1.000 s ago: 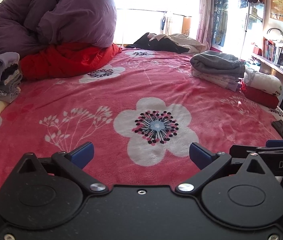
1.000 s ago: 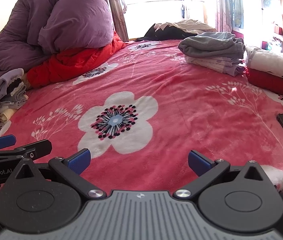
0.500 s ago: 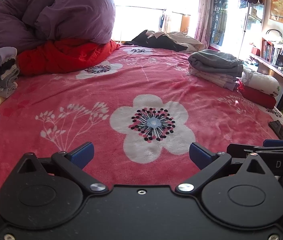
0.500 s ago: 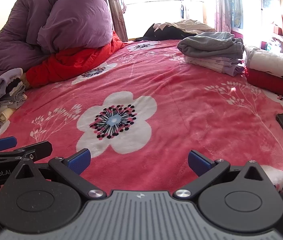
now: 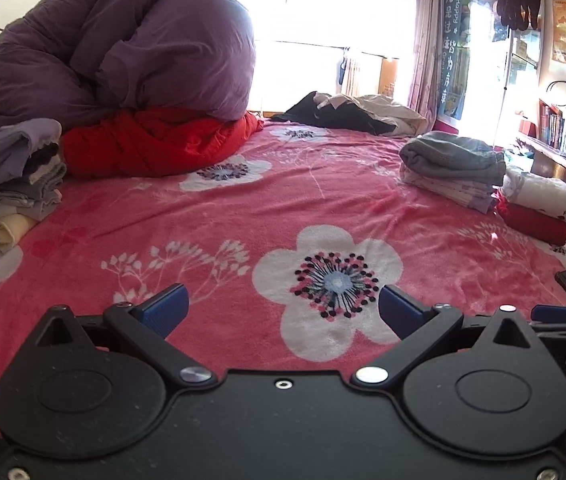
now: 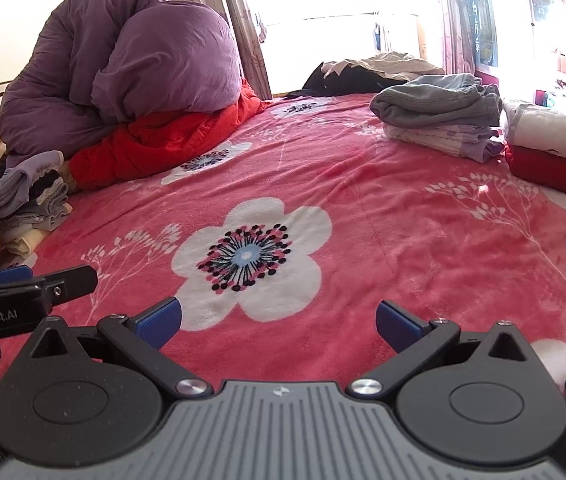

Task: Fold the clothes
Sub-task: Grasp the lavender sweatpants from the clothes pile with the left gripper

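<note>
Bed with a pink flowered blanket (image 5: 243, 216) fills both views; bright window behind.

Left wrist view: left gripper (image 5: 283, 312) spread wide, nothing between the pads, hovering low over the bare middle of the blanket. Folded stack, grey on top (image 5: 449, 160), sits at right, with a white and red stack (image 5: 539, 208) just beside it. Unsorted clothes pile (image 5: 15, 172) at far left edge. Loose dark and beige garments (image 5: 355, 112) lie at the far end, unfolded. Purple duvet (image 5: 123, 52) heaped on a red quilt (image 5: 155, 144).

Right wrist view: right gripper (image 6: 279, 322) also wide apart and empty, left gripper's side visible beside it. Same grey-topped stack (image 6: 439, 108) at right, clothes pile (image 6: 27, 196) at left.

Judgement: partly done. Two stacks finished; no garment in hand or laid out. Left pile and far garments apparently remain; next item must be fetched.
</note>
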The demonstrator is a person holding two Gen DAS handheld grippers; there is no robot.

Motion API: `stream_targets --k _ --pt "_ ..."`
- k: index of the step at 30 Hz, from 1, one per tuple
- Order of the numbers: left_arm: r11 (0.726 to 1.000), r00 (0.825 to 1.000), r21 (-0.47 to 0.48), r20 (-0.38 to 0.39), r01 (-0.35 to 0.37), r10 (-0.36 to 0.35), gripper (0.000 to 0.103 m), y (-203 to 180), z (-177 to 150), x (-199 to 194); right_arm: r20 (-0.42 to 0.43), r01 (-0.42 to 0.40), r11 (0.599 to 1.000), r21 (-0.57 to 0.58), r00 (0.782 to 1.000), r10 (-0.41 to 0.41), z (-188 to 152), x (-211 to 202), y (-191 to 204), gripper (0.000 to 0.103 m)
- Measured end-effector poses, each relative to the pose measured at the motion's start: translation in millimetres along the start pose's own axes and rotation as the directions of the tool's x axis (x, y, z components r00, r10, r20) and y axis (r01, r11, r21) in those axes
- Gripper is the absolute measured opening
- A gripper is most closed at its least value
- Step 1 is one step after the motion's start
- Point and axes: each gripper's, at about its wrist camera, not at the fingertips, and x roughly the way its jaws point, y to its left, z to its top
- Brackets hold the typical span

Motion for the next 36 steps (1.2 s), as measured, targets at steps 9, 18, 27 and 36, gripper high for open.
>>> stream_targets --k 9,18,27,36 --pt "0.984 0.988 -0.098 0.036 -0.149 0.153 0.102 89.5 50.0 -4.6 0.119 -0.103 0.985 -0.138 0.986 0.120 4.8 44.2 13.8 0.103" --pt "0.944 0.948 -0.109 0.041 -0.311 0.316 0.100 163.7 79.8 19.9 0.011 -0.177 0.960 -0.215 0.983 0.184 3.4 109.3 24.3 0.103" --pt "0.906 0.912 -0.121 0.008 -0.405 0.409 0.069 224.8 106.9 83.4 -0.001 -0.138 0.987 -0.077 0.990 0.139 12.2 151.5 -21.6 0.102" --pt "0.872 0.909 -0.283 0.004 -0.399 0.417 0.052 278.1 136.2 152.9 -0.085 -0.129 0.992 0.000 0.988 0.129 7.9 177.6 -40.6 0.075"
